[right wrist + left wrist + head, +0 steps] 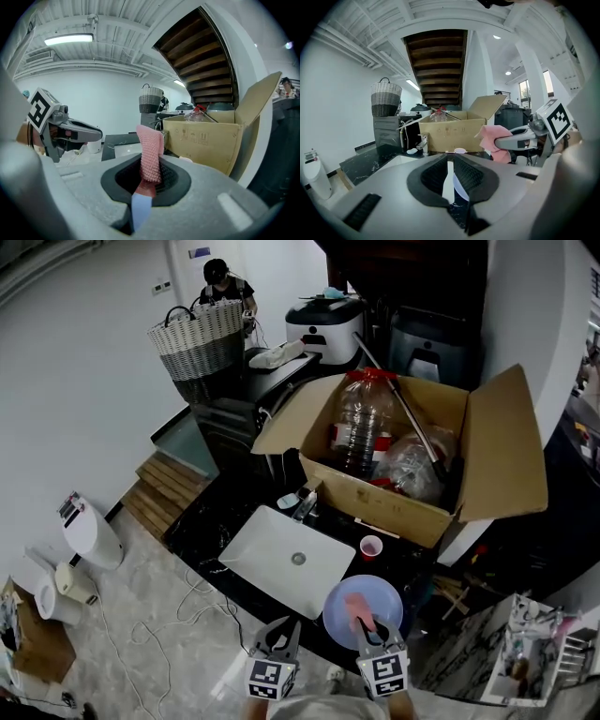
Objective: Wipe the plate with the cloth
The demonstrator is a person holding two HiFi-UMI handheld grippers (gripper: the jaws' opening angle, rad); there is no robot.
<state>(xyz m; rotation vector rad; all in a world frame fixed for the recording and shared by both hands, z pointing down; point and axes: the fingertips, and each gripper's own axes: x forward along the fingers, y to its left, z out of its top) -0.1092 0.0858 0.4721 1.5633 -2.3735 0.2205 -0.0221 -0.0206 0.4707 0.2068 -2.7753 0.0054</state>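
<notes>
A pale blue plate (375,596) lies on the dark counter just right of the white sink (272,554). My right gripper (372,627) hangs over the plate's near part, shut on a pink cloth (357,610) that stands up between its jaws (150,150). The plate (140,208) shows as a blue strip below that cloth. My left gripper (284,626) is left of the plate and apart from it, over the counter's front edge. Its jaws stand almost together, leaving only a thin slit (449,180), and hold nothing. The plate's rim (458,193) shows through the slit.
A small pink cup (371,547) stands behind the plate. A big open cardboard box (403,493) with a plastic bottle (361,423) fills the back of the counter. A tap (305,507) sits behind the sink. A person with a wicker basket (199,338) stands far off.
</notes>
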